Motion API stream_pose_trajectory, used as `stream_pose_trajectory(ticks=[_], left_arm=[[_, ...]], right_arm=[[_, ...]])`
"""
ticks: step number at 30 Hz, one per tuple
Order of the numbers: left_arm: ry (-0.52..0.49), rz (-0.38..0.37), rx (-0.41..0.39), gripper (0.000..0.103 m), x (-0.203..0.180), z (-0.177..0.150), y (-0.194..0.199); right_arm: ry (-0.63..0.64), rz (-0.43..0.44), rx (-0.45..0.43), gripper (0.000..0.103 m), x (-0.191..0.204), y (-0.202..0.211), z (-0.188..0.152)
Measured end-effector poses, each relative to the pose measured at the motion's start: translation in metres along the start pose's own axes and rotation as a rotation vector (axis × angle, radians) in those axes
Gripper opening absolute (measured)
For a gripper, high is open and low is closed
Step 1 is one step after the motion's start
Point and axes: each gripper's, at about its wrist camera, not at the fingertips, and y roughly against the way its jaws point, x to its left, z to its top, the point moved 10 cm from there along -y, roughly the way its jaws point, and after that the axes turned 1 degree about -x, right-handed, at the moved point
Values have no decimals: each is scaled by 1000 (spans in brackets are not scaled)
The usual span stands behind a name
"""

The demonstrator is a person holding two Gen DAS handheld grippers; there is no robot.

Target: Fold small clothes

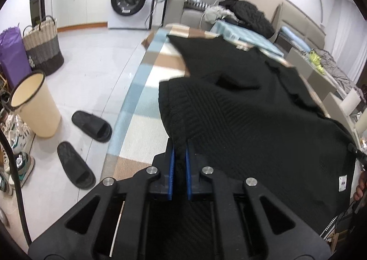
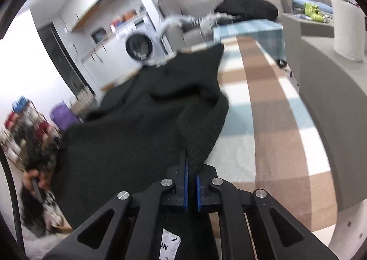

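Note:
A black knit garment lies spread over the checked cloth of the table. My left gripper is shut on the garment's near left corner, the ribbed knit pinched between its blue pads. In the right wrist view the same black garment stretches off to the left, and my right gripper is shut on its near right edge. A white label hangs below that grip, and another white label shows at the garment's right edge. A hand holds the other gripper at the far left.
On the floor to the left stand a cream bin, a woven basket and two black slippers. A washing machine is at the back. More clothes are piled on the sofa behind the table. A paper towel roll stands on the right counter.

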Motion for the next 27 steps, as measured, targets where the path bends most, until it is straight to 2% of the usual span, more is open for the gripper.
stream_pose_trajectory(ticks=[6,10,12,14,22,27], left_arm=[[13,-23,-96,5,-5,28,25],[40,-38,-141,5,-3,53,25],[41,-38,-150,5,-3,65,20],[38,-33,-155,5,-3,79,9],[56,-33,-146,5,0,124,-40],[83,-8,-97,6,4,131,-85]], right_arm=[[-85,19,-149,5,-3,16,37],[-158,20,-226,5,-10,17,63],[-141,-7,-235,5,-7,12,73],[-152,-6,-238,5,-4,4,85],[-255,-104,-188,5,-21,-43,125],[-297,-153,-125,6,-36,-84,135]])
